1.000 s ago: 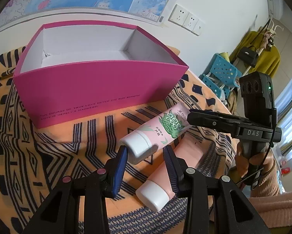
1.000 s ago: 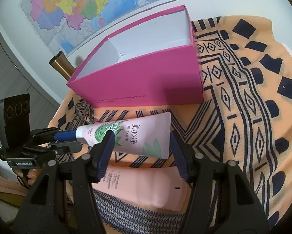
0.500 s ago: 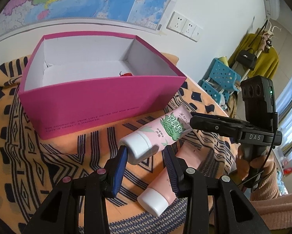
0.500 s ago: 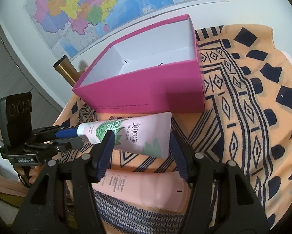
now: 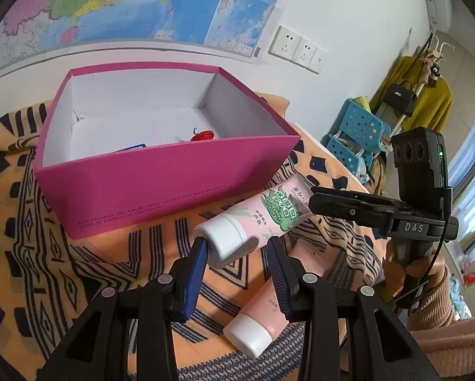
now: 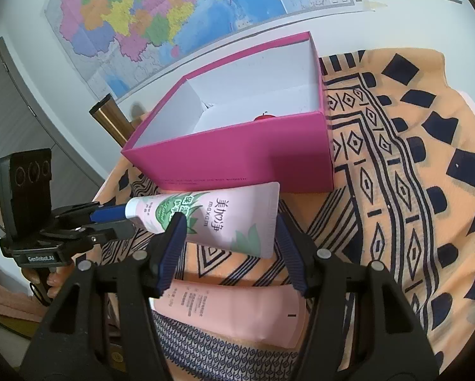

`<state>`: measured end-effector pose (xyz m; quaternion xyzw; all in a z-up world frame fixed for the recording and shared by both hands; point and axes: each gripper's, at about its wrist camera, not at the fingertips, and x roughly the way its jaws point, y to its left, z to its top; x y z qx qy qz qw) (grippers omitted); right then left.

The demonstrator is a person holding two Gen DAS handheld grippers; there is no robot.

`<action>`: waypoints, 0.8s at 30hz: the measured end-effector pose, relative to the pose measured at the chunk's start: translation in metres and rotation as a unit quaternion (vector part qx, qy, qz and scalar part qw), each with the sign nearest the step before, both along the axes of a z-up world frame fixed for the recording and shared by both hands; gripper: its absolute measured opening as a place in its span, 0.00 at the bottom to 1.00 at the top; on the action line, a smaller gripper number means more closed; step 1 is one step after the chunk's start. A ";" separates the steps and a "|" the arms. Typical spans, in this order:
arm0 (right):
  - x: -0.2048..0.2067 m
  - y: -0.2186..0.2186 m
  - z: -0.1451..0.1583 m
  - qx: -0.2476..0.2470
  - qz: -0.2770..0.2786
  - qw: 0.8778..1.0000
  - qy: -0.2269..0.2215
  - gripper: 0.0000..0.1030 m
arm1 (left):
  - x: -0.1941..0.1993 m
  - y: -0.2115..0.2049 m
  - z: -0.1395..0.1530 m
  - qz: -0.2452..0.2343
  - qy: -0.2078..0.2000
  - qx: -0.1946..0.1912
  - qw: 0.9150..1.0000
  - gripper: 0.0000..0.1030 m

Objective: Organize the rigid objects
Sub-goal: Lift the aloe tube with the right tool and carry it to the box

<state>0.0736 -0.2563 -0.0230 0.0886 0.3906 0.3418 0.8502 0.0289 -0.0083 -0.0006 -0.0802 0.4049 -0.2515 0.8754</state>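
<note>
Two claws hold one tube between them: the left claw is clamped on its white cap end, and the right claw is closed on its flat crimped end, so the tube hangs clear of the cloth covering the table, just in front of the pink box.

Compared with a second ago, neither grip has altered, but both views now look further down into the box: its white floor shows, with a small red thing and a blue-edged item lying inside. The tube also sits higher against the box's front wall in the right view. I read that as the pair being raised together, though the rise is slight.

For the task, that suggests the lift phase of putting the tube in the box is under way; the tube is not yet over the rim. A second, peach tube lies on the cloth beneath the claws, so at least that one is left to sort afterwards.
</note>
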 end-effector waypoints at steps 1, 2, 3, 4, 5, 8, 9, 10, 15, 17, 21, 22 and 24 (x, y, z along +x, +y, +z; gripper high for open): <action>0.000 0.000 0.001 0.000 0.000 1.000 -0.001 0.59 | 0.000 0.000 0.001 0.000 -0.001 0.000 1.000 0.37; 0.000 0.000 0.001 0.000 0.000 1.000 -0.001 0.59 | 0.000 -0.001 0.001 0.000 -0.002 0.000 1.000 0.37; 0.001 -0.001 0.001 0.000 -0.001 1.000 -0.002 0.59 | 0.000 -0.001 0.001 0.000 -0.003 0.000 1.000 0.37; 0.001 -0.001 0.002 0.001 -0.001 1.000 -0.002 0.59 | 0.000 -0.001 0.002 0.000 -0.004 0.000 1.000 0.37; 0.001 -0.001 0.002 0.001 -0.002 1.000 -0.003 0.59 | 0.000 -0.001 0.003 0.000 -0.005 0.000 1.000 0.37; 0.001 -0.001 0.004 0.001 -0.001 1.000 -0.005 0.59 | 0.000 -0.002 0.005 0.001 -0.008 0.000 1.000 0.37; 0.001 -0.001 0.005 0.001 -0.001 1.000 -0.007 0.59 | 0.000 -0.001 0.005 0.001 -0.009 0.000 1.000 0.37; 0.001 -0.001 0.005 0.001 -0.001 1.000 -0.009 0.59 | 0.001 -0.001 0.006 0.001 -0.011 0.000 1.000 0.37; 0.002 0.000 0.010 0.002 0.000 1.000 -0.017 0.59 | 0.003 -0.001 0.010 0.003 -0.018 0.000 1.000 0.37; 0.004 0.000 0.012 0.002 0.000 1.000 -0.020 0.59 | 0.003 0.000 0.013 0.004 -0.023 0.001 1.000 0.37; 0.007 0.001 0.018 0.002 0.001 1.000 -0.030 0.59 | 0.007 -0.001 0.017 0.005 -0.028 0.003 1.000 0.37; 0.007 0.001 0.019 0.002 0.001 1.000 -0.031 0.59 | 0.008 -0.001 0.018 0.006 -0.029 0.004 1.000 0.37; 0.009 0.001 0.020 0.001 -0.001 0.999 -0.034 0.59 | 0.009 0.000 0.019 0.006 -0.030 0.002 1.000 0.37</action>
